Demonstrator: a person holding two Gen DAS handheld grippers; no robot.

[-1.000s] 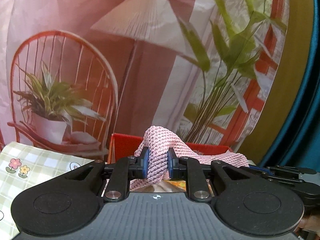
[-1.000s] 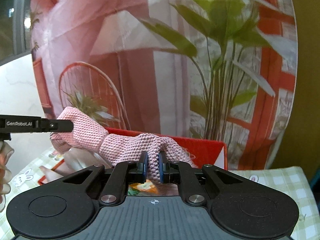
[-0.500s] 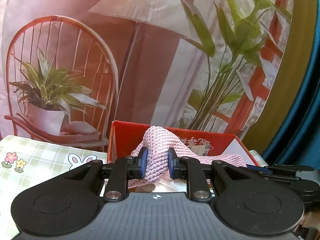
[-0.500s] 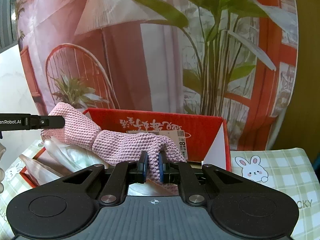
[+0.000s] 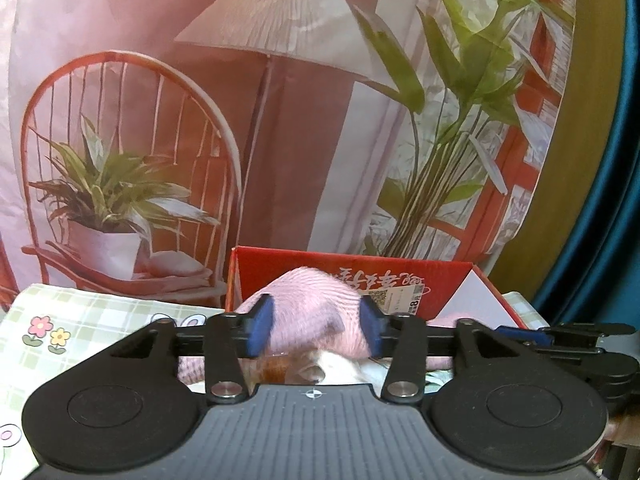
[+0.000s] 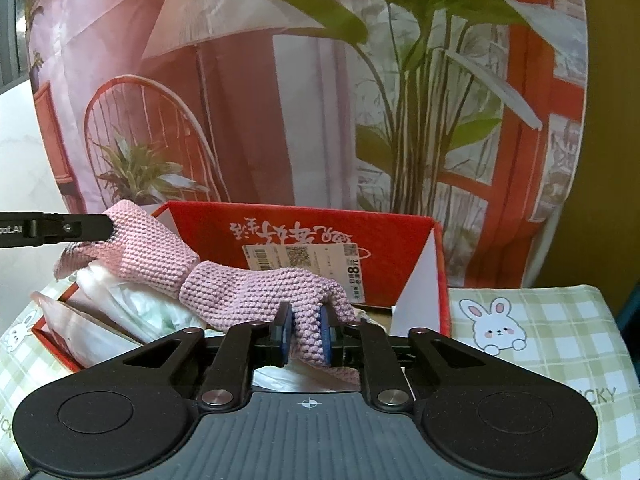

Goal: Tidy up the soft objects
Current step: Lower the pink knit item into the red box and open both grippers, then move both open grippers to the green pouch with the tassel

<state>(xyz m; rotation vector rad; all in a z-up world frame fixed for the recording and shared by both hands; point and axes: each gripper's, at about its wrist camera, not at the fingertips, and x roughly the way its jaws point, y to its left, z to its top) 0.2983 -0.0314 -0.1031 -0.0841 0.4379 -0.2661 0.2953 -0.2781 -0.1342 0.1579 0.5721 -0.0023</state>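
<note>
Currently, the left hand-held gripper has its blue pads spread wide, one on each side of a hump of the pink knitted cloth; whether the pads touch the knit cannot be told. The cloth appears blurred in the left wrist view.

The right hand-held gripper is pinching the other end of the pink knitted cloth, with a fold of knit pressed between its blue pads.

Position of the cloth relative to the red box:
- The cloth stretches across the open top of the box, from its left rim toward its middle.
- It lies over white plastic bags that fill the box.
- Its left end rises at the tip of the left hand-held gripper, seen as a black bar at the left edge of the right wrist view.

The box carries a white barcode label on its inner back wall. It stands on a table covered with a green checked cloth printed with rabbits. A printed backdrop showing a lamp, a chair and plants hangs behind the box.
</note>
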